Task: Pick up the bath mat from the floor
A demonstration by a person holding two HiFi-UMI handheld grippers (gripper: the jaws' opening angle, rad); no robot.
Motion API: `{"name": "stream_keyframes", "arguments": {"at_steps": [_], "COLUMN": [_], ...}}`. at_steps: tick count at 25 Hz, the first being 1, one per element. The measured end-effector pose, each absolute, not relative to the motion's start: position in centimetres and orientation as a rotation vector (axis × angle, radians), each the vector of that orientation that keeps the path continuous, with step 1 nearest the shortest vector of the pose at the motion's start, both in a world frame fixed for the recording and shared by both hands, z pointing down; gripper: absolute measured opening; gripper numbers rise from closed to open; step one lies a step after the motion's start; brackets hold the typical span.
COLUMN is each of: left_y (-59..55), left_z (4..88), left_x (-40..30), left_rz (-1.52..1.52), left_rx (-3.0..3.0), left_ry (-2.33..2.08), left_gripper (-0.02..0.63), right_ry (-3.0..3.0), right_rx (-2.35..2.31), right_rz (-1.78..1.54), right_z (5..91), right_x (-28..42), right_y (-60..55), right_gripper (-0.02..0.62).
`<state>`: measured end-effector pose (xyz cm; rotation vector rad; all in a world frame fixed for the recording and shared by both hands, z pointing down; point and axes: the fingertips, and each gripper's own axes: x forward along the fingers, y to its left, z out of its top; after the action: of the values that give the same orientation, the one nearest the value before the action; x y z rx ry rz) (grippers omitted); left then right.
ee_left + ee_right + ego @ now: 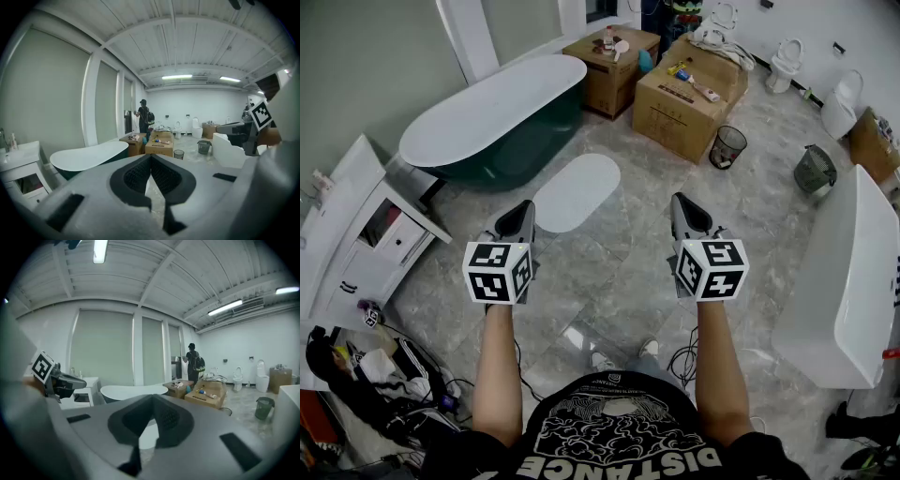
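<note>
At the far left of the head view stands a white cabinet (356, 220). A dark bathtub (492, 117) with a white inside runs from it toward the upper centre. Left of centre, a bare forearm (499, 375) reaches forward and holds the left gripper (525, 208) tipped slightly downward. Its jaws are pressed together with nothing between them.

The bath mat (577, 191), one white oval, lies flat on the grey marbled floor (619, 272) in the middle of the frame. It sits beyond the left gripper's tips and to the upper left of the right gripper (680, 202), and neither gripper touches it. The second forearm (719, 375) mirrors the first, and its jaws are likewise together and empty.

Across the upper part of the frame are two cardboard boxes (689, 94) beside the dark tub, two mesh bins (727, 147) and two toilets (786, 61). One white tub (853, 281) fills the right edge.

Only the head view shows the whole mat. The two gripper views add what it lacks: a ribbed ceiling with strip lights, tall shaded windows, and one person (143, 115) with a backpack at the far end of the room. The left gripper view catches the right gripper at its right edge, and the right gripper view catches the left gripper at its left edge.
</note>
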<state>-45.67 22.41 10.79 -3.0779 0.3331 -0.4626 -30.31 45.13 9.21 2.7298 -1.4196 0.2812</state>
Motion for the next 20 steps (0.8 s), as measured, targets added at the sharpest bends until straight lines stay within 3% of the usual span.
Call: {"name": "stream_keyframes", "arguments": {"at_steps": [8,20], "left_y": [21.0,18.8], "left_z": [11.7,12.5], "left_x": [-44.7,-38.4], "left_rz": [-0.456,-0.438], "left_rx": [-3.078,-3.086], "left_ry": [0.337,0.405], "left_gripper": [0.02,0.103], "right_ry": [-1.414,-1.464], "right_rx": [2.742,2.742], "right_rz": [0.271,0.3], "right_z": [9.4,11.3], "right_x": [-29.5,-22.1], "right_y": [44.3,42.5], "right_gripper": [0.006,0.083]}}
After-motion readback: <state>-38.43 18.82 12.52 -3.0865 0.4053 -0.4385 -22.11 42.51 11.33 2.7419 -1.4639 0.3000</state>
